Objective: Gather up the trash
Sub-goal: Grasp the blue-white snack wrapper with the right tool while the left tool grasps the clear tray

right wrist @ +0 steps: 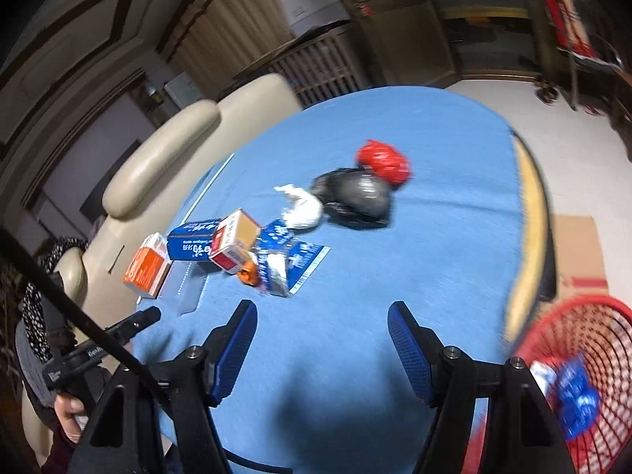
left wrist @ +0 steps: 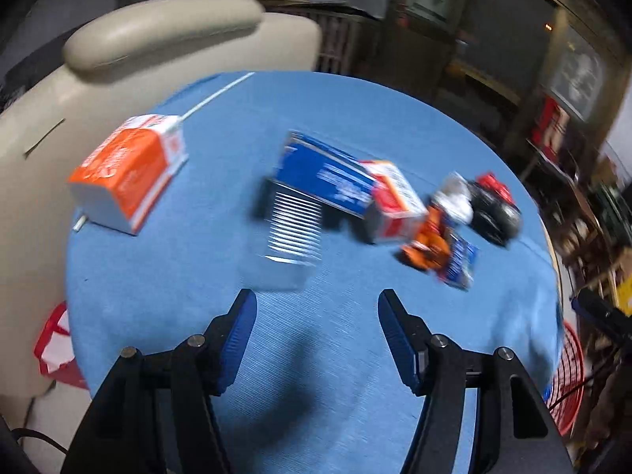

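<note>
Left claw (left wrist: 317, 331), seen in the left wrist view, hangs over the blue worktop (left wrist: 355, 118) with its jaws parted and nothing between them. Directly ahead of its fingertips lies a clear ribbed plastic cup (left wrist: 290, 233), tipped on its side with its long axis running roughly away from the claw; this appears the nearest piece of trash on this side. Beyond the cup sits a blue box (left wrist: 324, 175), touching a red-and-white box (left wrist: 395, 201); farther right lie crumpled orange and blue wrappers (left wrist: 438, 251), white paper (left wrist: 454, 197), and a black bag (left wrist: 493, 213). An orange carton (left wrist: 126, 173) rests well apart to the left. Right claw (right wrist: 320, 339), seen in the right wrist view, likewise stands open and empty above the worktop. The blue wrapper (right wrist: 292, 260) lies just ahead and slightly left of its fingertips, with the white paper (right wrist: 302, 207), the black bag (right wrist: 355, 197) and a red bag (right wrist: 383, 162) beyond. A red basket (right wrist: 584, 355), already holding blue wrappers, sits beside the worktop at the lower right, closer to the right claw. Motion blur softens all detail.
</note>
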A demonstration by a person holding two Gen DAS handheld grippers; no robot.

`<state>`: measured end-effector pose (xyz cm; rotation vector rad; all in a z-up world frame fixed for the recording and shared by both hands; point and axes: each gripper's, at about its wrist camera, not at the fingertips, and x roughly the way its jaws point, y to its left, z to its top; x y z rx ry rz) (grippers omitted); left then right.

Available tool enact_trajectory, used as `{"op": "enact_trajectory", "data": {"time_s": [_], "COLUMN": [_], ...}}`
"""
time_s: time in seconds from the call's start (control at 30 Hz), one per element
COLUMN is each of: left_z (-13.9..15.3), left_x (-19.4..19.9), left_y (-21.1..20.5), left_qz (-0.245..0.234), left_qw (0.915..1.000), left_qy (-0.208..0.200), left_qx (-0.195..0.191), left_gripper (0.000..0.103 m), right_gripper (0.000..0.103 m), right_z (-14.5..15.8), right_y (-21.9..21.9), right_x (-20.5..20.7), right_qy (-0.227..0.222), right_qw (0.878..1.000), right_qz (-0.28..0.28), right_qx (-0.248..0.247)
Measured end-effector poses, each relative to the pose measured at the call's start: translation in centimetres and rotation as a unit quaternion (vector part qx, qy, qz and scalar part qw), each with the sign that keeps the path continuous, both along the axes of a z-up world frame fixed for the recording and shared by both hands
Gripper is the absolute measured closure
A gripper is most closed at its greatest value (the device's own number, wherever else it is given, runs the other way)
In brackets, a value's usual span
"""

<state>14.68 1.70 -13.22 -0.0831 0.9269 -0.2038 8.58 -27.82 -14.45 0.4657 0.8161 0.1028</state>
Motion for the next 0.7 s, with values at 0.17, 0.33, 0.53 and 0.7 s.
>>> {"op": "enact_trajectory", "data": {"time_s": [0.17,0.33,0.53,0.7], "left_z": [-0.5,-1.3,-2.3,-3.3], "left_x": [1.9,3.5,5.8,7.3], "left_y": [1.0,0.9,1.0,0.9], "left_qz": [0.014,0.008,0.009,0.009], "left_qw": [0.9999,0.9998,0.9993,0.9985], "left_qy": [0.007,0.018,0.036,0.054], "left_qx": [0.001,0.004,0.001,-0.001], "left_gripper": [0.037,0.037,0.037,0.037], "right_gripper": [0.031,0.031,0.033,0.042], "right_z": [-1.2,-2.7,-4.5,-6.0], "right_y": [3.9,6.3,7.6,8.1], "right_x": [4.2,7.1,10.4,12.6], "right_qy": [0.014,0.020,0.034,0.060], "right_qw": [0.999,0.998,0.995,0.993], "right_qz": [0.040,0.059,0.068,0.078], "right_qx": [-0.011,-0.020,-0.059,-0.068]}}
